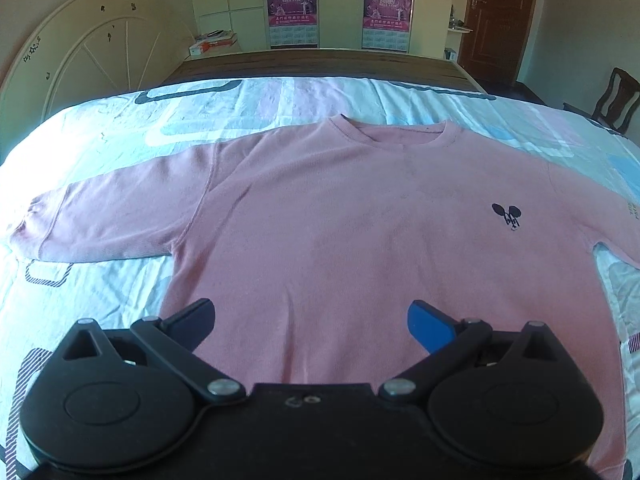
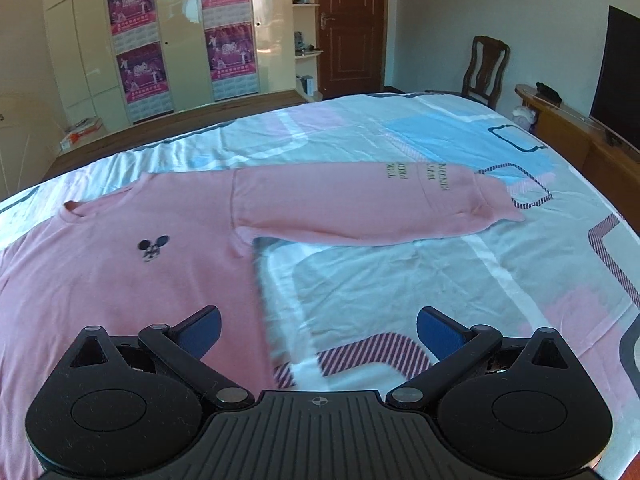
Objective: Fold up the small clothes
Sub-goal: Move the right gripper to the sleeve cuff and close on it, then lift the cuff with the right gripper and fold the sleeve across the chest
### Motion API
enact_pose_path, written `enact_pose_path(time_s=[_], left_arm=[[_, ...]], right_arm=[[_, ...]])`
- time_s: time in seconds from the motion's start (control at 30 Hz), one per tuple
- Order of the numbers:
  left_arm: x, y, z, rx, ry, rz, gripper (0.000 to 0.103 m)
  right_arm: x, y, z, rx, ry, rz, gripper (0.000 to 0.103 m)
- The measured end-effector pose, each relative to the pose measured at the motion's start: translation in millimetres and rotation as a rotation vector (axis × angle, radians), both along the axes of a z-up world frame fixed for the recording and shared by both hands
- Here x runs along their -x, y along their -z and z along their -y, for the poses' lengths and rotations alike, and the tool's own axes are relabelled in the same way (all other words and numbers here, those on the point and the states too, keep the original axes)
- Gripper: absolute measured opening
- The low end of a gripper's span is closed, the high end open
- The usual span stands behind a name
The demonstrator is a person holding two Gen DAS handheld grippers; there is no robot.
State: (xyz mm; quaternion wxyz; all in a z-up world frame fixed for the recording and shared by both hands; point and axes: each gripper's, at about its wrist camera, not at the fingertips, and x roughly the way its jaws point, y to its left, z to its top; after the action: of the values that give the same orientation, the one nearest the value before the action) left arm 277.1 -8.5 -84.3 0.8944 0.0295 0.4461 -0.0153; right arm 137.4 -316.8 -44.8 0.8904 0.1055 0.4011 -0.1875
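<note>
Both the left gripper (image 1: pixel 311 322) and the right gripper (image 2: pixel 318 330) hover with jaws spread wide and empty over the near hem of the pink sweater (image 1: pixel 340 216), which lies flat, front up, on the bed (image 2: pixel 420 280), sleeves stretched out to either side. The risk I see is a pinch that catches the sheet along with the hem, or only the top layer, so the fold drags crooked. There's bare bed beyond the right jaws and past the collar, so room is ample.
</note>
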Motion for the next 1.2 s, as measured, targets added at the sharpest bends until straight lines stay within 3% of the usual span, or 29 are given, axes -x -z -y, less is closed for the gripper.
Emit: enact_pose_path(time_s=[0.23, 0.27, 0.33, 0.6, 0.63, 0.77, 0.83, 0.9, 1.07, 1.2], left_arm=[[-38, 18, 54, -0.005, 0.013, 0.007, 0.101], [-44, 22, 63, -0.008, 0.019, 0.001, 0.1], [-52, 27, 75, 0.0, 0.033, -0.01, 0.097], [-72, 37, 99, -0.028, 0.032, -0.002, 0.097], [-74, 38, 100, -0.037, 0.033, -0.001, 0.096], [-80, 41, 97, -0.027, 0.047, -0.005, 0.087], [-82, 42, 93, -0.012, 0.044, -0.011, 0.085], [-83, 43, 91, -0.009, 0.045, -0.019, 0.084], [-84, 41, 82, 0.046, 0.071, -0.011, 0.078], [-90, 36, 71, 0.067, 0.05, -0.017, 0.076]], right_arm=[[-28, 29, 101, -0.023, 0.106, -0.007, 0.101], [-31, 33, 115, -0.031, 0.124, -0.008, 0.097], [-37, 41, 138, -0.048, 0.154, -0.023, 0.075], [-52, 75, 220, -0.159, 0.292, -0.041, 0.074], [-54, 80, 226, -0.165, 0.303, -0.041, 0.067], [-60, 85, 240, -0.154, 0.333, -0.008, 0.038], [-60, 85, 245, -0.184, 0.338, 0.018, 0.015], [-61, 84, 246, -0.205, 0.338, 0.045, 0.005], [-73, 68, 232, -0.156, 0.294, 0.11, 0.004], [-101, 43, 192, -0.12, 0.162, 0.175, 0.004]])
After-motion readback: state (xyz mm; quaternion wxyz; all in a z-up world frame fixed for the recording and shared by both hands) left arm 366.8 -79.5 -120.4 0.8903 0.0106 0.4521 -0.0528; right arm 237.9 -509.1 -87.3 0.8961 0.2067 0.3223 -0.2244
